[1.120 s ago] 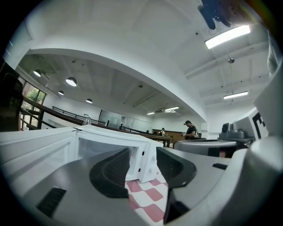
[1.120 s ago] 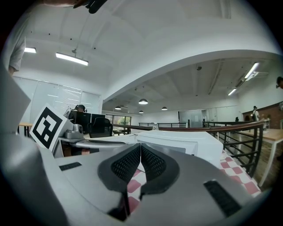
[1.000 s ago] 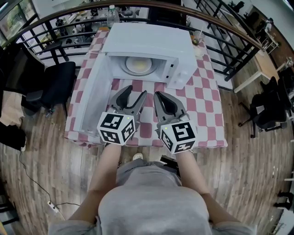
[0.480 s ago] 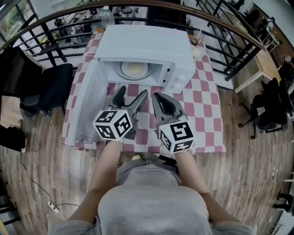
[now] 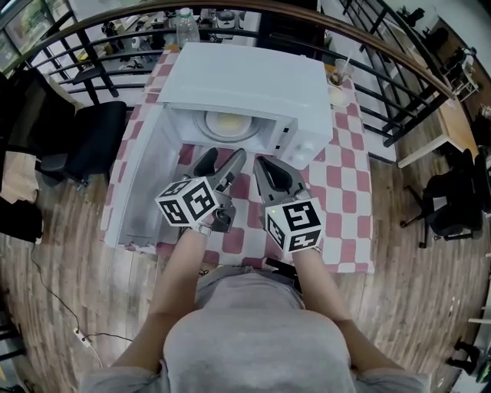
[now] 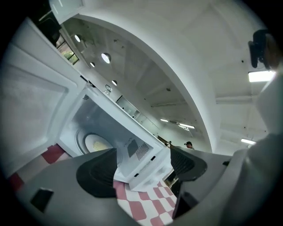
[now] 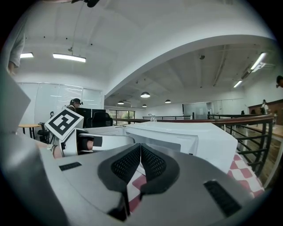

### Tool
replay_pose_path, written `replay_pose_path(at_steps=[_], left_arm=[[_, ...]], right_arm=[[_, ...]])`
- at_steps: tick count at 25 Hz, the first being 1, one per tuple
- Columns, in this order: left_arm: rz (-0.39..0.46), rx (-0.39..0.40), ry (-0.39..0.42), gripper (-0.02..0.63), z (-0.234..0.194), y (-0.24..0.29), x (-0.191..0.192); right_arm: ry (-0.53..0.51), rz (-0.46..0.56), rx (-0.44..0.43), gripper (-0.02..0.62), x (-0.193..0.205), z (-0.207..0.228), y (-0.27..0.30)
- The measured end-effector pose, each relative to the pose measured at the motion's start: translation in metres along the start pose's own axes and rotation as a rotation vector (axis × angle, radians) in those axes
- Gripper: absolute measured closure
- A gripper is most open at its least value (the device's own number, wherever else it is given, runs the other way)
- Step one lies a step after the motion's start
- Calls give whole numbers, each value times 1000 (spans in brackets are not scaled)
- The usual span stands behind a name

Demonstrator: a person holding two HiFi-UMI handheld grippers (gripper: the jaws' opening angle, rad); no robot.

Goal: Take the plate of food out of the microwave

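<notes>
A white microwave [image 5: 245,84] stands on the checked table, its door [image 5: 142,184] swung open to the left. Inside, a white plate of pale yellow food [image 5: 225,123] rests on the turntable; the left gripper view also has the plate [image 6: 95,142] deep in the cavity. My left gripper [image 5: 222,161] hovers just before the opening, short of the plate. Its jaws have just been opening and stand wide with nothing between them [image 6: 143,165]. My right gripper [image 5: 265,165] is beside it, in front of the control panel, shut and empty [image 7: 140,152].
The pink-and-white checked cloth [image 5: 337,192] covers the table. A cup with a straw [image 5: 336,78] stands behind the microwave on the right, a bottle [image 5: 184,19] at the back. A curved railing [image 5: 383,61] rings the table; a black chair [image 5: 84,138] is at the left.
Both grippers have moved forward toward the microwave opening. The left gripper has rolled, so its marker cube shows a different face, and its jaws stand wider.
</notes>
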State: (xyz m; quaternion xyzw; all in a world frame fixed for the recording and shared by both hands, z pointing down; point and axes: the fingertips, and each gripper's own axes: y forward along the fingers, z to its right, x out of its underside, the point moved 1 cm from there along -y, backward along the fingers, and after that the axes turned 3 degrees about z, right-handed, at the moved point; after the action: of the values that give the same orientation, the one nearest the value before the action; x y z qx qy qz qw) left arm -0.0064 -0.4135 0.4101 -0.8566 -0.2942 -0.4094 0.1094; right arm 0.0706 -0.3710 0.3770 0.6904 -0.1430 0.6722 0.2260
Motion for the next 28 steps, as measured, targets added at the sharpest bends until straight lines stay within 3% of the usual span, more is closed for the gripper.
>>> replay_pose_path(at_steps=[6, 10, 18, 28], left_arm=[[16, -29, -145, 231, -23, 12, 6], [20, -60, -259, 301, -43, 20, 12], [-5, -102, -429, 304, -75, 41, 30], [-10, -224, -599, 304, -116, 60, 48]], right_arm=[[6, -13, -19, 569, 8, 4, 15], [19, -23, -20, 569, 16, 8, 24], [48, -54, -9, 569, 33, 21, 39], [56, -96, -27, 569, 47, 28, 53]])
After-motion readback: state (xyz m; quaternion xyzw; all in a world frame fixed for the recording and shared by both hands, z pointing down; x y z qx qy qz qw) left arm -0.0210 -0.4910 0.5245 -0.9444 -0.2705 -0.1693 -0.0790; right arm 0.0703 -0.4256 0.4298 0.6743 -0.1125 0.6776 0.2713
